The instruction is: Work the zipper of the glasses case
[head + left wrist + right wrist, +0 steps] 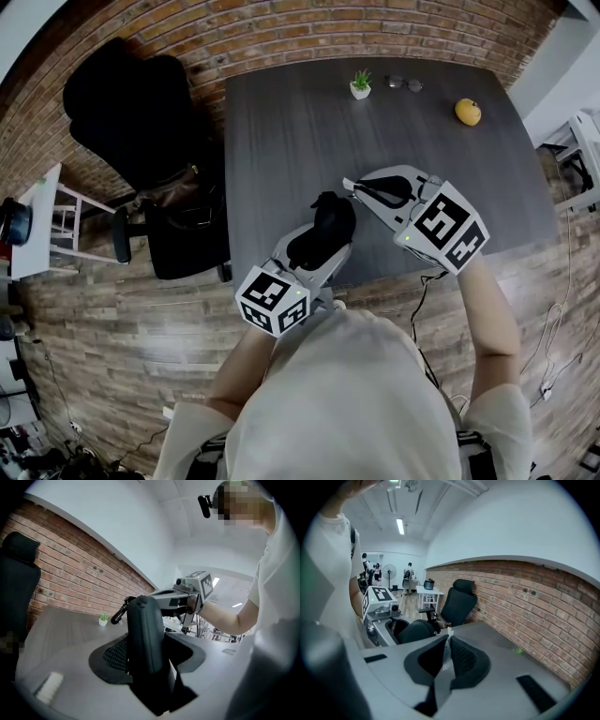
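Observation:
The black glasses case (330, 223) stands on end between the pads of my left gripper (319, 246), over the near edge of the dark table (281, 141). The left gripper view shows the case (143, 630) upright with its zipper seam facing me, clamped by the left gripper (147, 654), and a black loop (117, 613) hanging from its top. My right gripper (349, 184) is shut, with its tips at the case's upper end. In the right gripper view the right gripper (449, 637) has its jaws together beside the case (412, 631). Whether they pinch the zipper pull is unclear.
At the table's far edge are a small potted plant (360, 86), a pair of glasses (403, 83) and a yellow round object (468, 112). A black office chair (141, 122) stands left of the table and a white side table (37, 220) sits further left.

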{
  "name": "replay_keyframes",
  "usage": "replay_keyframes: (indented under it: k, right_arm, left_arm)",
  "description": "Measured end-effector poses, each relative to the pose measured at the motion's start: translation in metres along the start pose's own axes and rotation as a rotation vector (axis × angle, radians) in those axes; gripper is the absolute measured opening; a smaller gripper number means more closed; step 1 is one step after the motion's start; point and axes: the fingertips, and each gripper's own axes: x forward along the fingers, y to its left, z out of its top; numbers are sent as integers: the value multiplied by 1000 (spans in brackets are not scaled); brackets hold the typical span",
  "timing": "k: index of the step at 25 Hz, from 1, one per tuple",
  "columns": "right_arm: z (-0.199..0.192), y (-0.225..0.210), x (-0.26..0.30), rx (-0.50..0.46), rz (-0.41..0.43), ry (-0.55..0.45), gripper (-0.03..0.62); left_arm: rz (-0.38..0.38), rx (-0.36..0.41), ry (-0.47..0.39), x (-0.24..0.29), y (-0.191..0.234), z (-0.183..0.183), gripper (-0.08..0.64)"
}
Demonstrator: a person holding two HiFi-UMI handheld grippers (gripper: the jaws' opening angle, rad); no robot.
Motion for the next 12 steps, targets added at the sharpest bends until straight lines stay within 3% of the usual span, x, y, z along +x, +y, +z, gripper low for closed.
replay_keyframes:
  k: [9, 12]
  right_arm:
    - [-16, 5, 6, 111, -21, -47, 14]
    - [-24, 12, 11, 141, -18, -52, 14]
  left_arm:
    - [-23, -111, -97, -10, 9, 23, 233]
    - [-14, -115, -121, -11, 16, 30, 235]
